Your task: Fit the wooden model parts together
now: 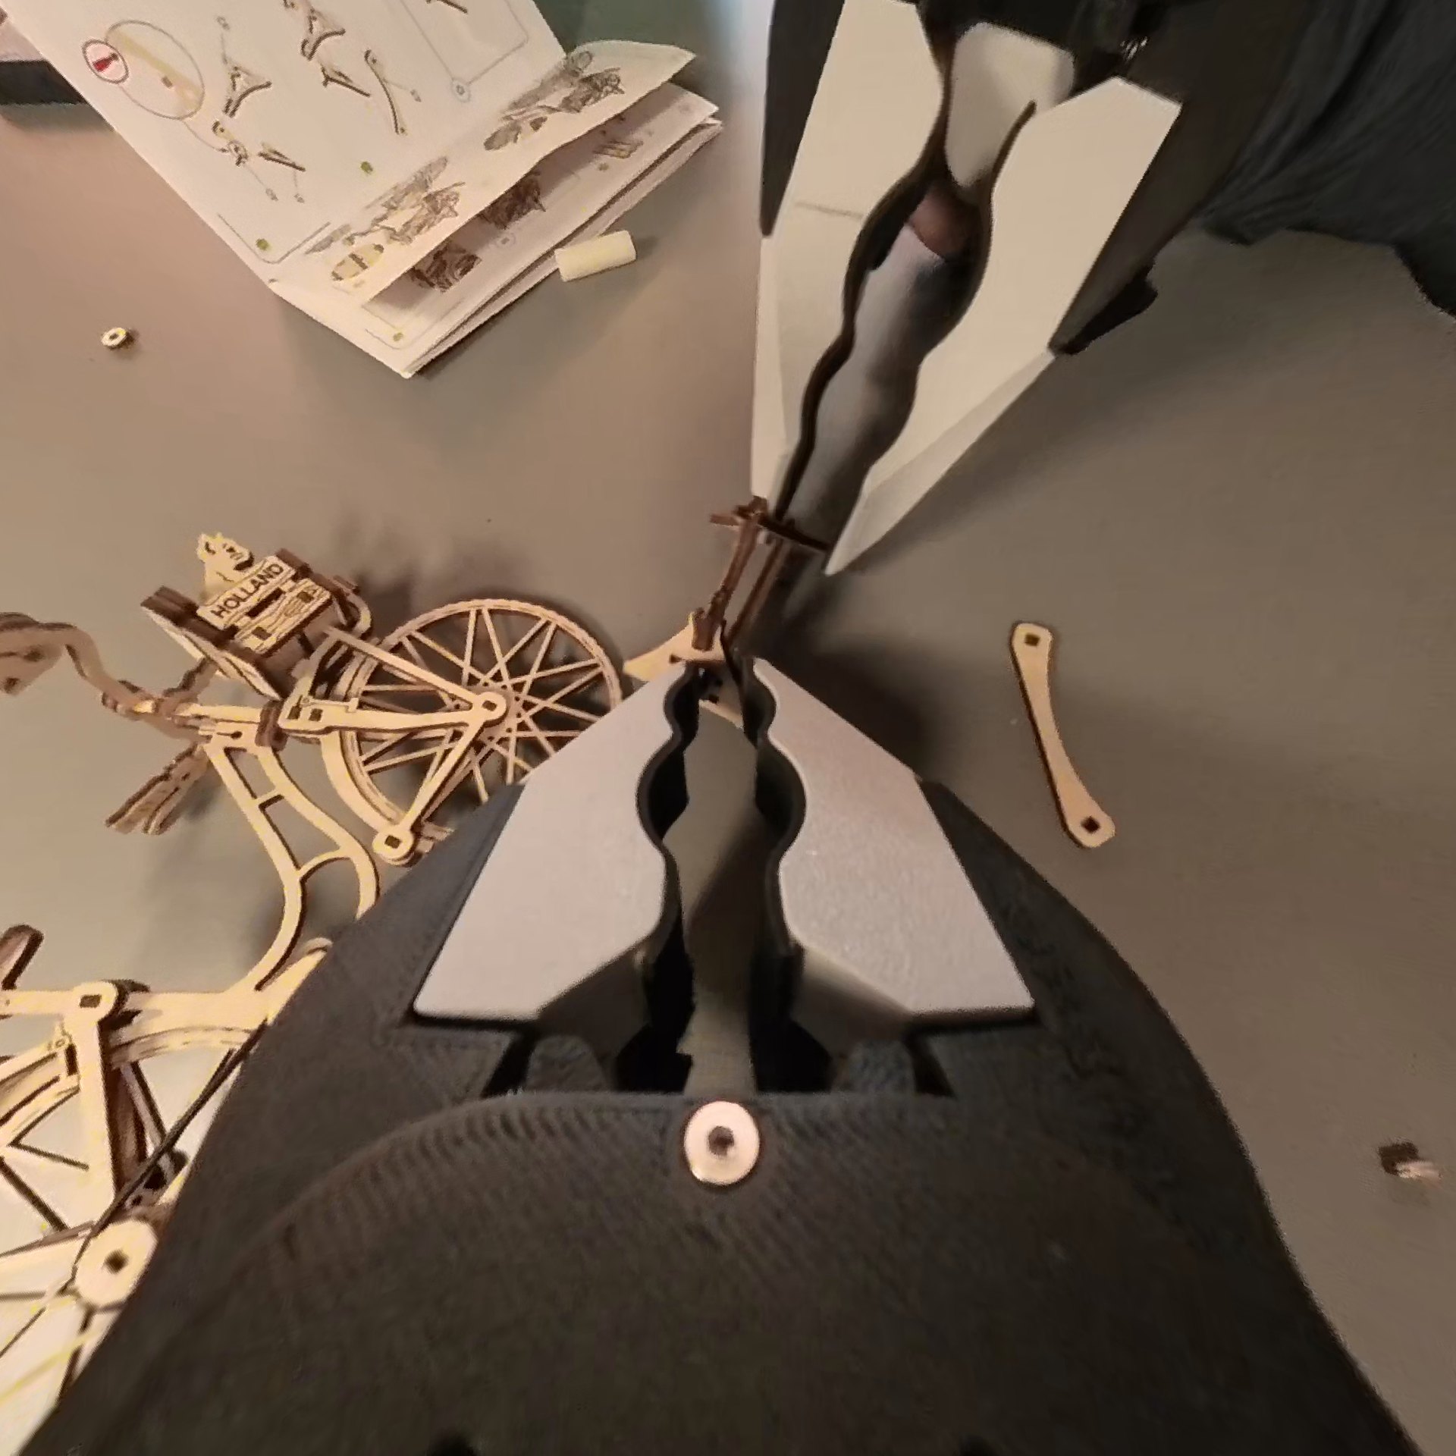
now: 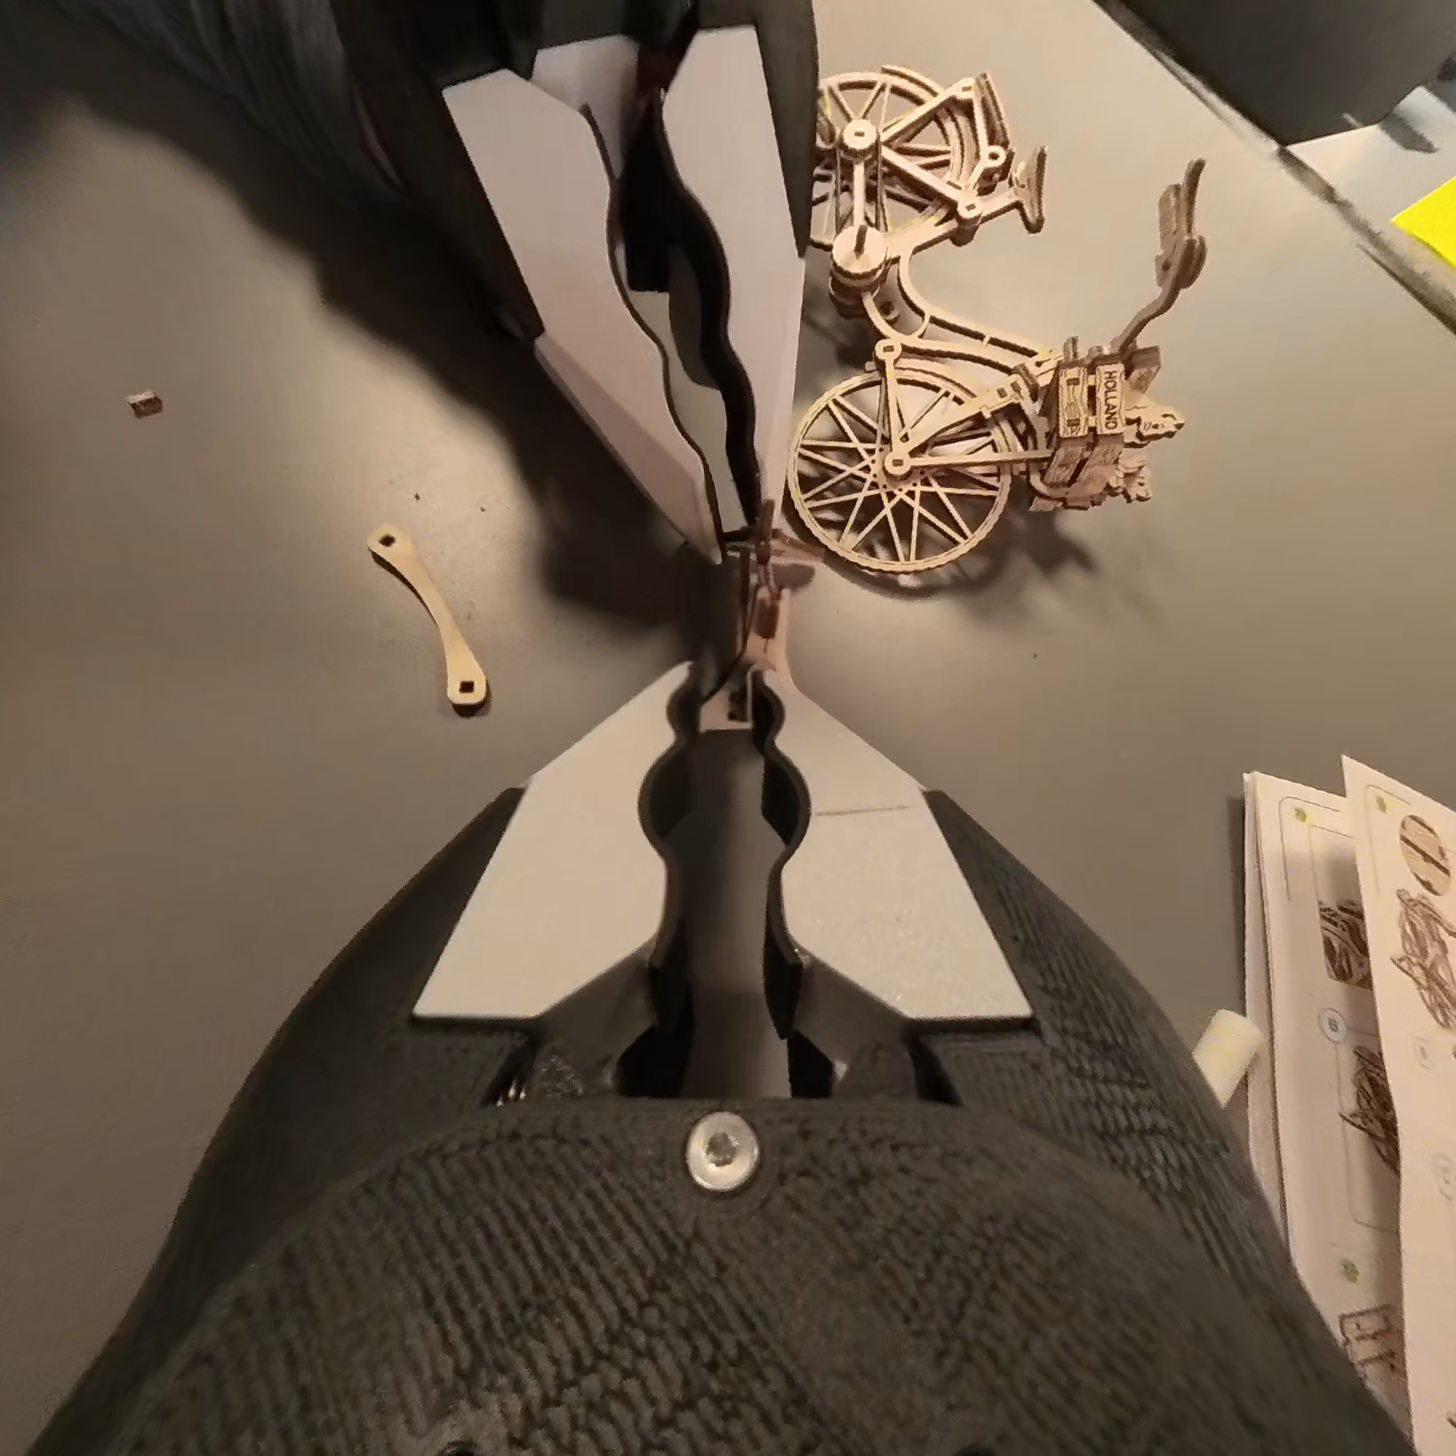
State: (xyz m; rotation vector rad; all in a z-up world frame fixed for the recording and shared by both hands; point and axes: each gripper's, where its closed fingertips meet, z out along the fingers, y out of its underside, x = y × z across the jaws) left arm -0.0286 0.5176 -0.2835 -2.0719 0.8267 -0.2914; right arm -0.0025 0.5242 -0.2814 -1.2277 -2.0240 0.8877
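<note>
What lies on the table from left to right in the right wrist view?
Small wooden block → curved wooden strip → small wooden part held between both tongs → wooden bicycle → instruction sheets.

Both wrist cameras look steeply down, close, facing each other, sharing the wooden bicycle point(image 1: 441, 709).
</note>
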